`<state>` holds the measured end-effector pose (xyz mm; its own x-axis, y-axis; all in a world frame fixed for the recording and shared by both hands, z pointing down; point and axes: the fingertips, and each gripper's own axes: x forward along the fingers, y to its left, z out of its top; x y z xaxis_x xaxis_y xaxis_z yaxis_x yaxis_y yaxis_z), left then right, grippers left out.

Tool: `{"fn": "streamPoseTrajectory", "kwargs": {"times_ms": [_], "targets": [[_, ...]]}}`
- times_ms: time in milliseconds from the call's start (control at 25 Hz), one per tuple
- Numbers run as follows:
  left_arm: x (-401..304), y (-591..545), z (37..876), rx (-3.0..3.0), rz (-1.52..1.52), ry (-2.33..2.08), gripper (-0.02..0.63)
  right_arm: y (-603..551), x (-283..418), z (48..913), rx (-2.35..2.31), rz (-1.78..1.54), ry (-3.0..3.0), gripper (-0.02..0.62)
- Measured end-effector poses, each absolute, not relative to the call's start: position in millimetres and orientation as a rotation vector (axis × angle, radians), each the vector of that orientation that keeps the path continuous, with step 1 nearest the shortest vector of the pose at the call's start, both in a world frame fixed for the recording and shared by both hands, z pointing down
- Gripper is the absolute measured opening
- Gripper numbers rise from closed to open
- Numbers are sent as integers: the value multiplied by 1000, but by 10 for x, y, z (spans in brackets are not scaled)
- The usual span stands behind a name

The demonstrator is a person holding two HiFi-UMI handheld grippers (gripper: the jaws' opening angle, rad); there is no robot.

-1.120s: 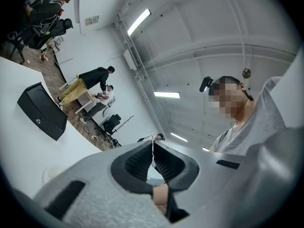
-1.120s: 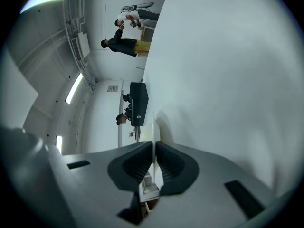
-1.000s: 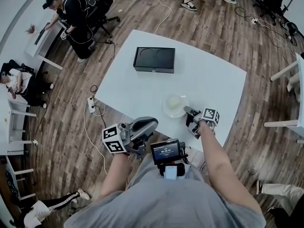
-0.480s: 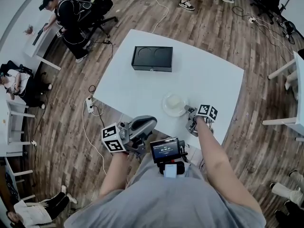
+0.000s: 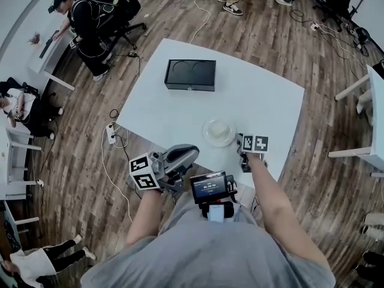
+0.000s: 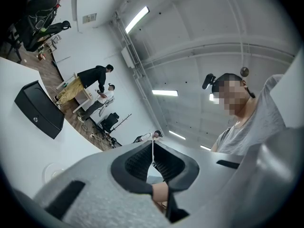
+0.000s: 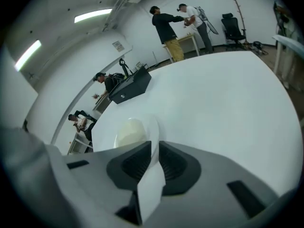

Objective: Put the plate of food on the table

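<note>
Where the plate (image 5: 219, 132) lies: over the near right part of the table (image 5: 264, 95), close to its front edge; whether its base rests on the top or hangs just above it cannot be told.
Food (image 5: 220, 129): one pale mound in the plate's middle.
Right gripper (image 5: 243, 144): at the plate's right rim, reaching in from the near side, with its marker cube toward the person.
Right fingers (image 7: 135, 164): closed on the plate's thin white rim, which stands edge-on between the two dark pads.
Left gripper (image 5: 191, 153): off the table, just in front of its near edge and well apart from the plate.
Left fingers (image 6: 138, 161): pressed together tip to tip with nothing between them, aimed up toward the ceiling.
Box (image 5: 191, 74): black and flat, with two round hollows in its top, on the table's far left part, well apart from the plate.
Screen (image 5: 209, 190): small and lit, at the person's chest between the two arms.
Floor (image 5: 78, 161): wood planks, with a power strip (image 5: 111, 134) and its cable lying left of the table.
People: one in dark clothes (image 5: 90, 17) bends over a desk at the far left.
</note>
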<state>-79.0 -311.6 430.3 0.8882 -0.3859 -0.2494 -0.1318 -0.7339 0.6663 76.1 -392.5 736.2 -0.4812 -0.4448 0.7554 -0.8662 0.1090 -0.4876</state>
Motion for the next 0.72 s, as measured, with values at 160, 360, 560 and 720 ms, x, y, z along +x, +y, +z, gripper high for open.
{"fn": "streamPoseTrajectory", "kwargs": {"times_ms": [160,360,560,720], "targets": [[-795,-3132,4318,2380,-484,-368,21,-3908,745,7206,1238,1234,-2041,46],[-755,-3156,4376,2383,-469,-393,21,-3848,689,6989,1140,1108,-2181,44],[-746,-3128,4401,2384,-452,-405,21,-3678,508,6583,997,876,-2389,44],[-694,-3071,4392,2396,-434,-406,21,-3456,481,6356,915,719,-2463,44]]}}
